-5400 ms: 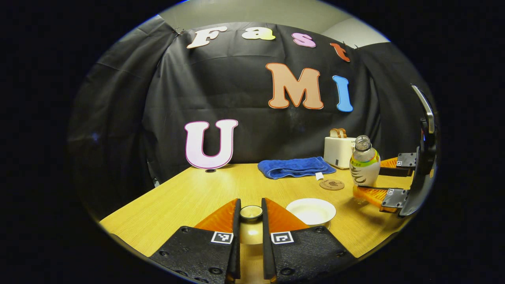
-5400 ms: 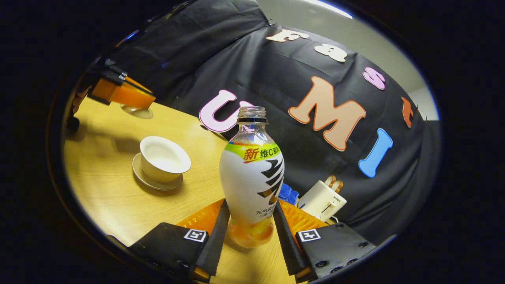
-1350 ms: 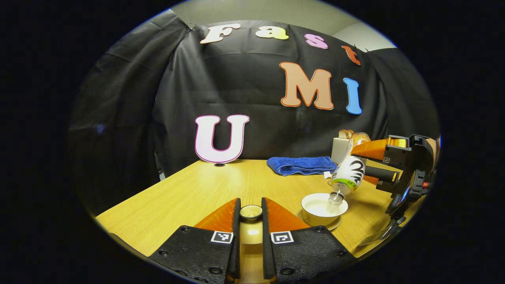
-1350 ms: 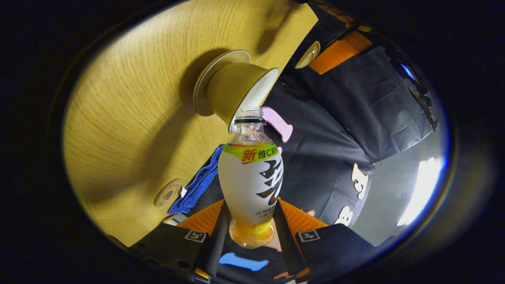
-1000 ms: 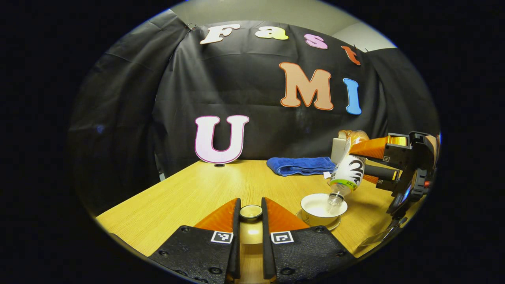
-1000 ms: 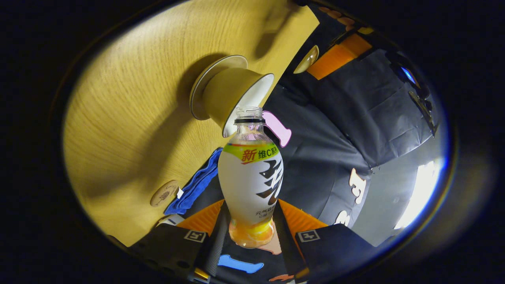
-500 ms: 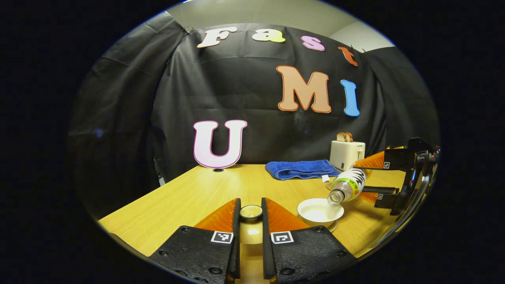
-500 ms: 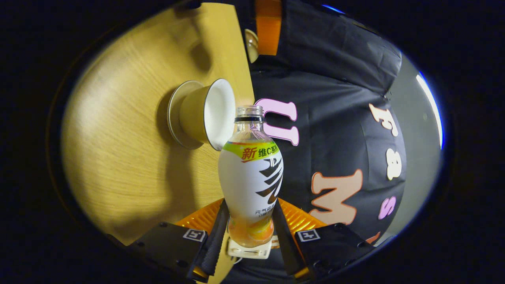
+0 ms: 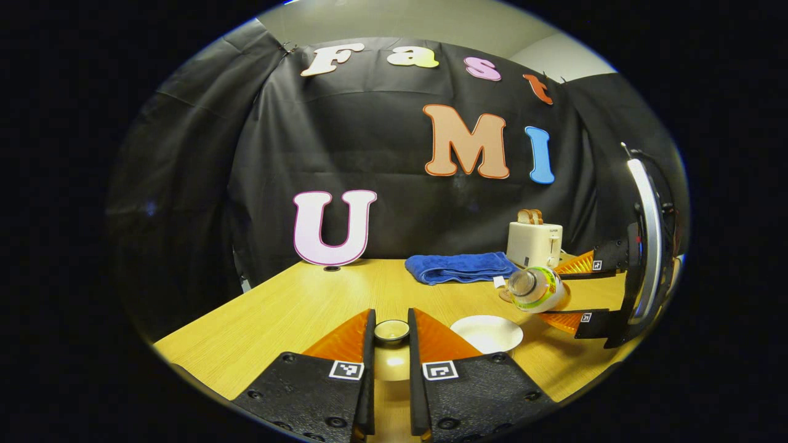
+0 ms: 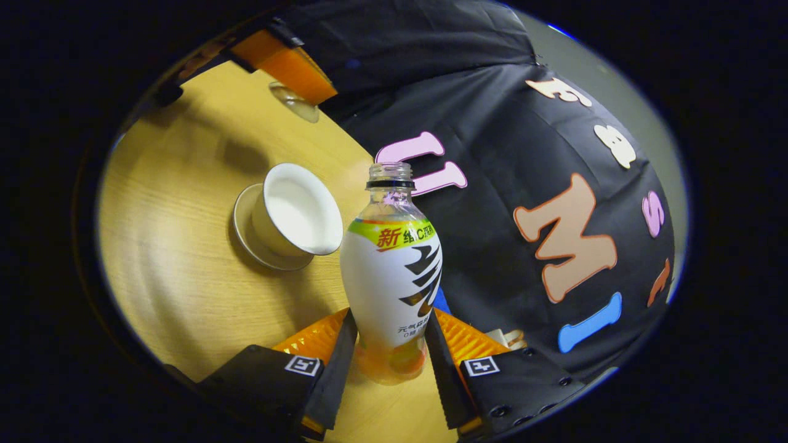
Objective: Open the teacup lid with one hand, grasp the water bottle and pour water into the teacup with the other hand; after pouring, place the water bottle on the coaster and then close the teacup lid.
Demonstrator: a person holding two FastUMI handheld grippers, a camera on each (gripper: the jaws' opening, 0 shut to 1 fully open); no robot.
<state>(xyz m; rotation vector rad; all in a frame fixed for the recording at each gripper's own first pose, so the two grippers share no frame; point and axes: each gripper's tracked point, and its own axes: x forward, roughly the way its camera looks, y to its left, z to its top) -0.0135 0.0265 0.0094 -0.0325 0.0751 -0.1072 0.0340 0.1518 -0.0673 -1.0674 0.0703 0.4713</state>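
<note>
Water bottle (image 10: pixel 392 271) now swung back from the steep downward tilt of 1.4 s ago: mouth no longer dipped into the teacup (image 10: pixel 294 211), instead lifted clear of the rim and, in the left gripper view, lying near level with its open mouth (image 9: pixel 522 283) turned toward the camera. Uncapped; orange liquid low in the base. Teacup still open on its saucer (image 10: pixel 246 237), up and to the left of the bottle's neck in the right gripper view, apart from it.

Right gripper (image 10: pixel 388 354) clamped on the bottle's lower body, both fingers pressed against its 2 sides, spread to the bottle's width, as in every earlier frame. Seen from the left gripper view, same grip, off to the right past the teacup (image 9: pixel 486 332).

Left gripper (image 9: pixel 391 335) unchanged: fingers drawn close, pinching the small knob of the teacup lid (image 9: pixel 392 331) between the tips, lid held above the table (image 9: pixel 295 314). Same lid under the orange fingers at the upper left of the right gripper view (image 10: pixel 297 100).

Beyond the jaws: blue towel (image 9: pixel 458 266), white toaster (image 9: pixel 534 243).
</note>
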